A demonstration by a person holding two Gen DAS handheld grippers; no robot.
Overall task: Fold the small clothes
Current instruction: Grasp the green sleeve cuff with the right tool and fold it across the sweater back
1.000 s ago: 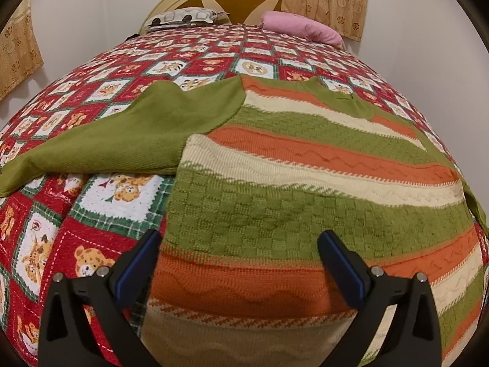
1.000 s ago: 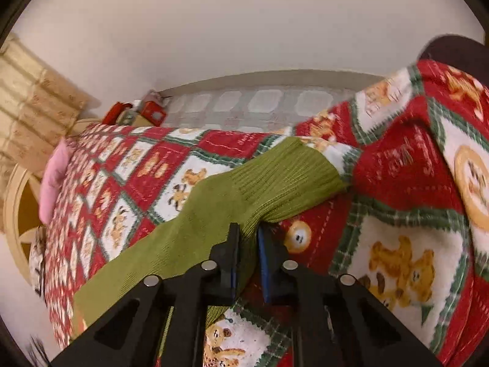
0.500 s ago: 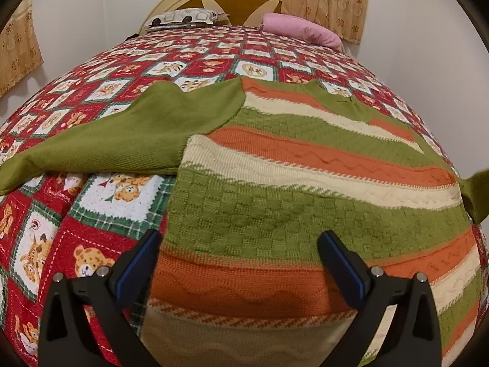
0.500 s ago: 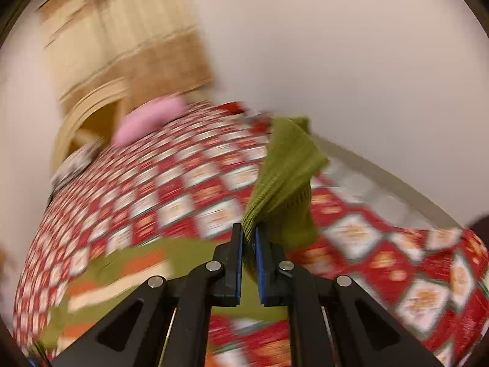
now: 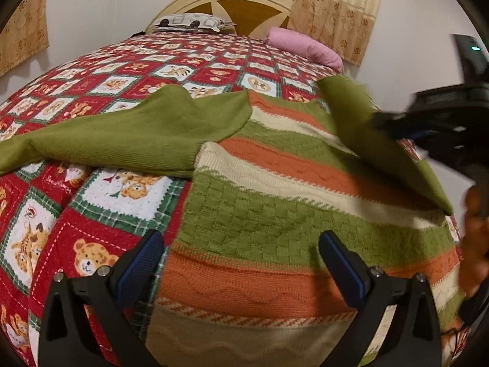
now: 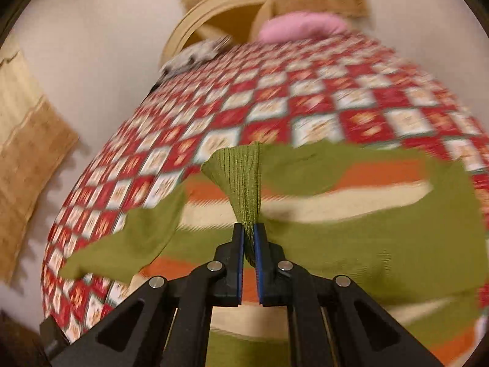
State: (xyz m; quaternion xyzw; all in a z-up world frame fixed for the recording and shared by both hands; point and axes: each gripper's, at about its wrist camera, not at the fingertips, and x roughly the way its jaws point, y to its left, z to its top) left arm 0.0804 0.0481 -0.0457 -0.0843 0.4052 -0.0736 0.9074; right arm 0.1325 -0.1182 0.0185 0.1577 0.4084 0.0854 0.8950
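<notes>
**Sleeve fold under way, body fold not yet begun**

Striped knit sweater [image 5: 275, 189] lies flat on the bed quilt [image 5: 101, 202], hem end near, neck end far. Bands of green, orange and cream.

Right claw [image 6: 249, 238]: pads pressed together on the ribbed cuff [image 6: 241, 177] of the right sleeve [image 5: 379, 140]. Sleeve is lifted clear of the quilt and hangs over the right half of the sweater body. Right wrist view is motion-blurred, so exact height above the knit cannot be told.

Left claw [image 5: 241, 263]: jaws wide apart, nothing between them, held low over the near hem. Whether it touches the fabric, cannot tell.

Left sleeve [image 5: 116, 134] lies spread out to the left on the quilt, unfolded.

Progress, as judged: early. One sleeve partway across; it has yet to be laid down. Left sleeve untouched. Body not folded in half. Most of the job remains.

Containers: none in view. No basket, box or drawer. Only two pillows at the far end by the headboard [image 5: 232, 3], one pink [image 5: 305, 47], one patterned grey [image 5: 189, 23].
</notes>
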